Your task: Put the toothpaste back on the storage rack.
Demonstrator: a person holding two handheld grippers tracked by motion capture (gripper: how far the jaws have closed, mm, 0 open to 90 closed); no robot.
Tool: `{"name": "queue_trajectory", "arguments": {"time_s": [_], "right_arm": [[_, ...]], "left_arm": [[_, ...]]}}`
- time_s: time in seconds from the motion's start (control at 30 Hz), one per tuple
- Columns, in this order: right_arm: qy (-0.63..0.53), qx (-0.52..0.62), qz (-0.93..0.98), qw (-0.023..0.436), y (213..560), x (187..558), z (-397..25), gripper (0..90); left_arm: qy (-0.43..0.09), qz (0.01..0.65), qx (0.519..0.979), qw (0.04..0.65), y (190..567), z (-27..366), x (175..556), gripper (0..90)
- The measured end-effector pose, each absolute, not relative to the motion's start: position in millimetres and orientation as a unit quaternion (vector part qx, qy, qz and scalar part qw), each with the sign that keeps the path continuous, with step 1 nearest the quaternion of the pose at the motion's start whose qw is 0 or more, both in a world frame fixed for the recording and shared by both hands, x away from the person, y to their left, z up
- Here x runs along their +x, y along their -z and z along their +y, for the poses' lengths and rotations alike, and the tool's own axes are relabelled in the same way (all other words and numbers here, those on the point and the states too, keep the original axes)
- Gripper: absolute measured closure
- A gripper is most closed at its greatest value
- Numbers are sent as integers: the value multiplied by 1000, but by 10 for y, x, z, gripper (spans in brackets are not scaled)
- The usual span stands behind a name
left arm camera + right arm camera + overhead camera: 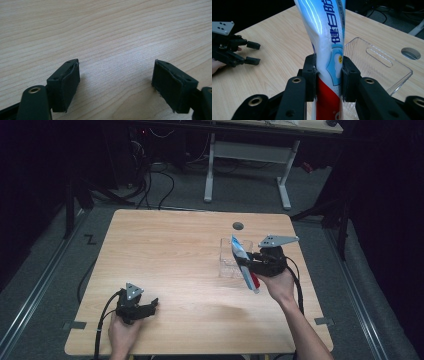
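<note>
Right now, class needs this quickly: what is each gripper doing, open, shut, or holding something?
Left gripper: open, nothing between its jaws, low over the table.
Right gripper: shut on the toothpaste tube, beside the clear plastic bin.

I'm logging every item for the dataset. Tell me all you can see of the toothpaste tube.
The toothpaste tube is soft, glossy plastic, white and blue with blue printed characters, turning red toward its lower end. The right claw is shut on its middle, pinching it slightly. It is held off the table, tilted, beside and partly over the clear plastic bin. Its ends are out of sight in the right gripper view.
</note>
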State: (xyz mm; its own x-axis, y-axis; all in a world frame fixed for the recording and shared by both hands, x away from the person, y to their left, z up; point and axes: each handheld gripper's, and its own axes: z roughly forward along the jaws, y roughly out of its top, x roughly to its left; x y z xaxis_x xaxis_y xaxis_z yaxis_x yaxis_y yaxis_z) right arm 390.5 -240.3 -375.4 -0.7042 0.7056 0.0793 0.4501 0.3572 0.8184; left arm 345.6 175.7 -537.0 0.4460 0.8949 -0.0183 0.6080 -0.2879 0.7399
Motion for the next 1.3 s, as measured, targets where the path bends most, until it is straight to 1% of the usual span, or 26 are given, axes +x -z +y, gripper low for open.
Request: {"name": "queue_trajectory", "arguments": {"time_s": [0.27,1.3], "right_arm": [[-448,364,804,142,3701,3943,-2457,701],[-454,375,789,173,3486,4114,-2474,701]], "left_arm": [[-206,485,775,348,5370,1757,3456,228],[-205,484,776,349,5370,1757,3456,225]]}}
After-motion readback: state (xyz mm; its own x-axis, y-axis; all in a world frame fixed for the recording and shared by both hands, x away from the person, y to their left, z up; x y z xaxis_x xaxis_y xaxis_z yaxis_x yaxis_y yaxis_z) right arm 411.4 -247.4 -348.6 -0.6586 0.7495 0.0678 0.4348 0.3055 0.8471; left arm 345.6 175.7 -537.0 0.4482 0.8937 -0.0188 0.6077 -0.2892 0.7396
